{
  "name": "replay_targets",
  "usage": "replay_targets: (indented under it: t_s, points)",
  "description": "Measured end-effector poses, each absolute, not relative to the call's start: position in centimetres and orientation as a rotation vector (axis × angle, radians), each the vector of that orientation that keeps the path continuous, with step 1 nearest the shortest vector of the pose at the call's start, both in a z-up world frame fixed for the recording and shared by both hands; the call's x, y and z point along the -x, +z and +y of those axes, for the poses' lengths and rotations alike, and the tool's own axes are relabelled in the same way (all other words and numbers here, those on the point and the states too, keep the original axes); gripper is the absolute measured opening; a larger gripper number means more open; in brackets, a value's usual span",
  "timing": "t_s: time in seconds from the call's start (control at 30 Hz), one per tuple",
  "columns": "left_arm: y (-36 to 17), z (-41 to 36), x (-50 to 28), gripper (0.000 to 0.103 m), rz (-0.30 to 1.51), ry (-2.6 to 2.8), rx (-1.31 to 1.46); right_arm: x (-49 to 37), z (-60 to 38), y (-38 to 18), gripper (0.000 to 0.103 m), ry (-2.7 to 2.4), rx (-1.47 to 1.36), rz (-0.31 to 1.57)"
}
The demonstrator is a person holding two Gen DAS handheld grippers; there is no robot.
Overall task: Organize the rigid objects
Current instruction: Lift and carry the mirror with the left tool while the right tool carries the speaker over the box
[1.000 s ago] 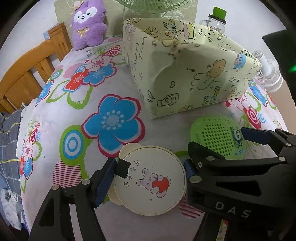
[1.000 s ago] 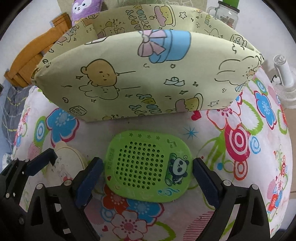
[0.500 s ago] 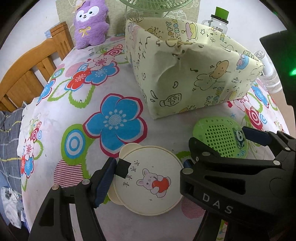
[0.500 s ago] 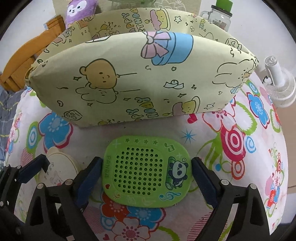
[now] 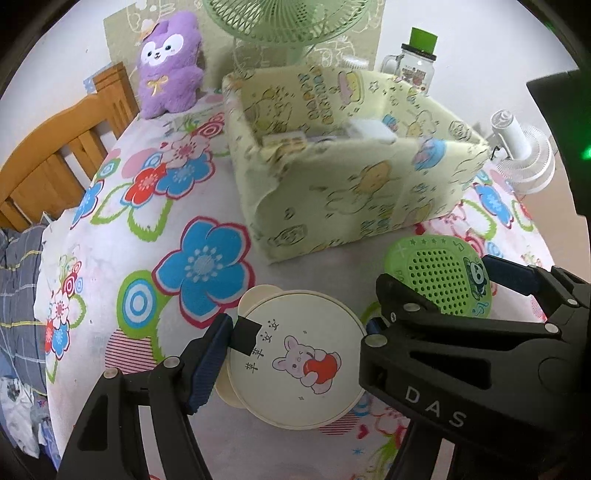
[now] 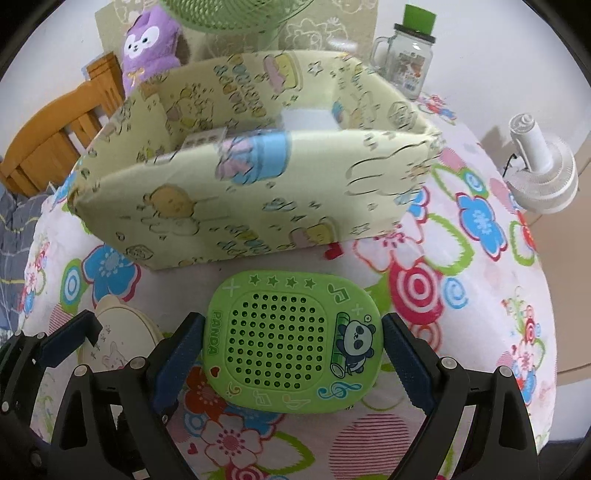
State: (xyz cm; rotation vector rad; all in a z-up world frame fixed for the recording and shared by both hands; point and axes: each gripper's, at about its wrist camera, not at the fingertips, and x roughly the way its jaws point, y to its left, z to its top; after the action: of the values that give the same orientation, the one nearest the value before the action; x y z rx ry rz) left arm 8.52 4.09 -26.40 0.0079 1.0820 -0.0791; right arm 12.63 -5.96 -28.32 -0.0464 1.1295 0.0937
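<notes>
Both grippers clamped: left gripper point(image 5: 295, 350) on disc point(image 5: 295, 360), right gripper point(image 6: 291, 350) on panda case point(image 6: 293, 341). Lift yours level, clear the box point(image 6: 258, 199) rim, then drop inside.

A: Storage box point(image 6: 236, 206) is smeared with blur, contents inside unreadable!
B: And behind the box, the green fan point(image 5: 291, 22) is cut off by the top edge

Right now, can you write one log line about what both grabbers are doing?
left gripper: shut on mirror | right gripper: shut on speaker | box: ahead, open
</notes>
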Motion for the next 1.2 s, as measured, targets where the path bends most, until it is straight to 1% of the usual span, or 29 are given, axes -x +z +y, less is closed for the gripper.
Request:
replay_targets:
  t_s: [0.87, 1.2]
  points:
    - [-16.7, 0.8, -8.8, 0.076, 0.967, -0.067, 0.002, -12.7, -10.3, -17.9, 0.095, 0.115, 0.0, 0.994]
    - [-14.0, 0.6, -10.2, 0.076, 0.923, -0.035, 0.012, -14.1, -10.6, -15.0, 0.095, 0.15, 0.005, 0.952]
